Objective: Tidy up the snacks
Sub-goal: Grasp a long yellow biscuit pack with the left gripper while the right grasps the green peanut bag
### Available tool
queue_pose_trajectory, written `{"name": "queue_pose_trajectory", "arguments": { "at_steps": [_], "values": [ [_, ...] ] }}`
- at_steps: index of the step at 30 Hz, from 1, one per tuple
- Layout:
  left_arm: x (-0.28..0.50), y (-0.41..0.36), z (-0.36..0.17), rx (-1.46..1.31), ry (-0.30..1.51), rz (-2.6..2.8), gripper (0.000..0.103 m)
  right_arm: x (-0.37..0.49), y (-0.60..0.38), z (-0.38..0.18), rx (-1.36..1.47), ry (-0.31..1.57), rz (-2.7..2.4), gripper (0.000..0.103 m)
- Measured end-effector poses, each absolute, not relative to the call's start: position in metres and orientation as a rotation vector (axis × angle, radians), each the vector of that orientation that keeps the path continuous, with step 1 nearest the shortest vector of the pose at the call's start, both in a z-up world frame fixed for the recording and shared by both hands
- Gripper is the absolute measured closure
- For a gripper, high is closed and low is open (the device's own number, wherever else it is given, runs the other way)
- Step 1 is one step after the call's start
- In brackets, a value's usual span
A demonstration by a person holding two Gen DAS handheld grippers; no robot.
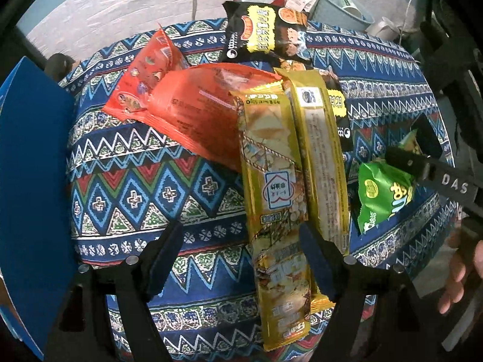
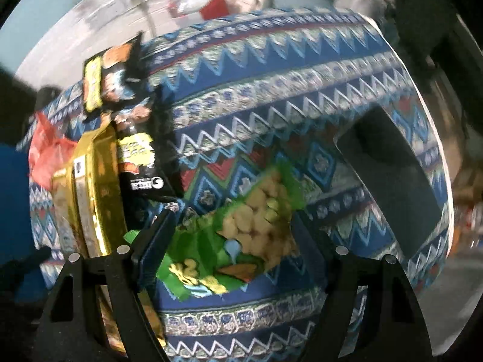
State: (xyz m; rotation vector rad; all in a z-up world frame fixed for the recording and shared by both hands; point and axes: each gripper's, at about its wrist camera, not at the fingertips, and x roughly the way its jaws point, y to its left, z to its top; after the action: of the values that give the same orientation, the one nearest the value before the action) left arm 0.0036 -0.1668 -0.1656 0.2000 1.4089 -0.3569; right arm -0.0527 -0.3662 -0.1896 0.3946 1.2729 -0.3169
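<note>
Green packet [image 2: 229, 241]: lies on the patterned cloth [image 2: 302, 96] of the desk, between the two fingers of the right tool [image 2: 232, 235]; yellow lettering and round yellow snacks printed on it, too blurred to read in the right view. In the left view the same packet [image 1: 380, 193] carries rounded yellow characters and a small white logo.
Right tool: fingers set wide either side of the green packet; whether they press it cannot be told, as the picture is blurred. "DAS" is printed in white on its black arm in the left view.
Left tool [image 1: 241, 259]: spread open, gripping nothing; angled down toward the desk, its right finger [image 1: 317, 262] lying over the near part of a gold packet [image 1: 271, 181].
Gold packets: two long ones side by side; the first shows a white heart-shaped label with Chinese characters, the second gold packet [image 1: 320, 163] shows its back with fine print.
Orange packets: one [image 1: 196, 111] back-up with small print, partly under the gold packets; another orange packet [image 1: 148, 72] behind it.
Black packet [image 1: 265, 30]: at the far edge, bold yellow Chinese characters.
Blue box [image 1: 33, 181]: stands at the left.
Hand [image 1: 465, 277]: bare fingers at the right edge of the left view.
</note>
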Motion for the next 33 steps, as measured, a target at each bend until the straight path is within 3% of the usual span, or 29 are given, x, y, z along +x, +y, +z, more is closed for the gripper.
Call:
{"name": "queue_pose_trajectory", "arguments": {
  "at_steps": [14,17,21,24,26,29,31,33],
  "values": [
    [0.004,-0.191,-0.19,0.174,1.432,-0.407,0.023,-0.058,-0.393,-0.215,0.536,1.308,-0.324,0.025],
    [0.001,-0.192,-0.191,0.143,1.433,-0.45,0.038,-0.046,-0.386,-0.214,0.424,1.31,-0.286,0.025],
    [-0.01,-0.192,-0.184,0.199,1.418,-0.463,0.061,-0.042,-0.371,-0.208,0.233,1.305,-0.241,0.038],
    [-0.014,-0.192,-0.181,0.284,1.399,-0.436,0.061,-0.04,-0.36,-0.205,0.117,1.304,-0.219,0.049],
    [-0.014,-0.19,-0.181,0.318,1.397,-0.411,0.061,-0.039,-0.351,-0.202,-0.013,1.314,-0.235,0.05],
    [-0.011,-0.183,-0.184,0.286,1.412,-0.395,0.057,-0.033,-0.331,-0.205,-0.13,1.306,-0.254,0.049],
    [-0.006,-0.18,-0.191,0.266,1.43,-0.375,0.044,-0.031,-0.323,-0.21,-0.089,1.317,-0.232,0.049],
    [-0.001,-0.177,-0.201,0.266,1.444,-0.368,0.042,-0.029,-0.325,-0.217,-0.034,1.333,-0.215,0.039]
  ]
}}
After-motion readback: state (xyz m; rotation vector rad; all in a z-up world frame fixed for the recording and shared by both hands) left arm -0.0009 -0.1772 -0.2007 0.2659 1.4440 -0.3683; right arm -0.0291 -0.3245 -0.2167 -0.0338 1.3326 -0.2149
